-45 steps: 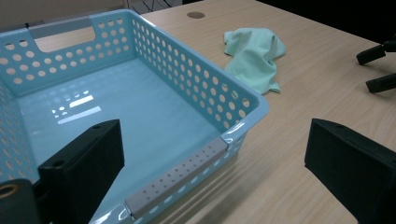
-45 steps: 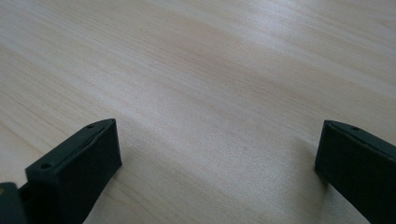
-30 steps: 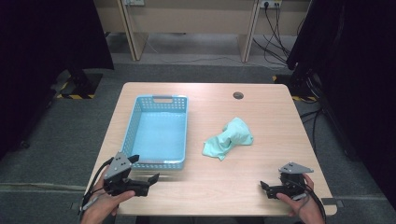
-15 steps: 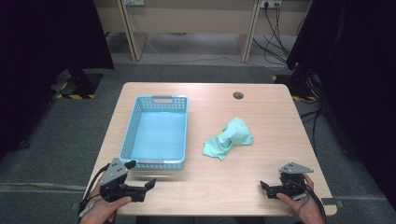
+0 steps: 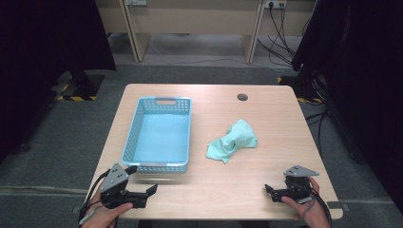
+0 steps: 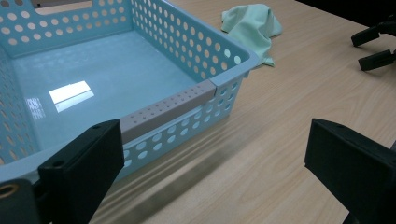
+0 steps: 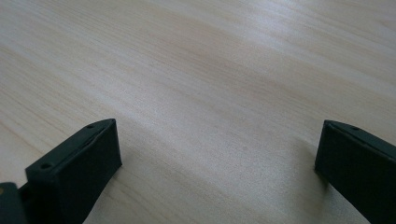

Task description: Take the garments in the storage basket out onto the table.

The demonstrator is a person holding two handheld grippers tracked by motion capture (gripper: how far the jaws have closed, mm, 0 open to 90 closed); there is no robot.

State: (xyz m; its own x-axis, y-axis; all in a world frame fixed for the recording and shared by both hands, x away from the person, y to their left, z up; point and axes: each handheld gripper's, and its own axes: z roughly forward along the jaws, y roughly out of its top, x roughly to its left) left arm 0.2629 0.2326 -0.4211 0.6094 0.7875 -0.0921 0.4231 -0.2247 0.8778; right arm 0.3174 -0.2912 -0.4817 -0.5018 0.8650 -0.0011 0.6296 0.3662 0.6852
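High view: the left gripper [image 5: 145,191] sits at the near table edge, jaws spread and holding nothing, just beside the light blue perforated basket [image 5: 161,134]; the right gripper [image 5: 271,191], near the right corner, is likewise released. The mint green cloth [image 5: 234,140] lies crumpled between basket and right gripper, apart from both.

Left gripper view: basket's grey handle strip [image 6: 168,109] is close ahead. It looks like light, stiff plastic; I'd take it by that rim.

Right gripper view: 2 jaws wide apart over the bare wooden table [image 7: 210,84].
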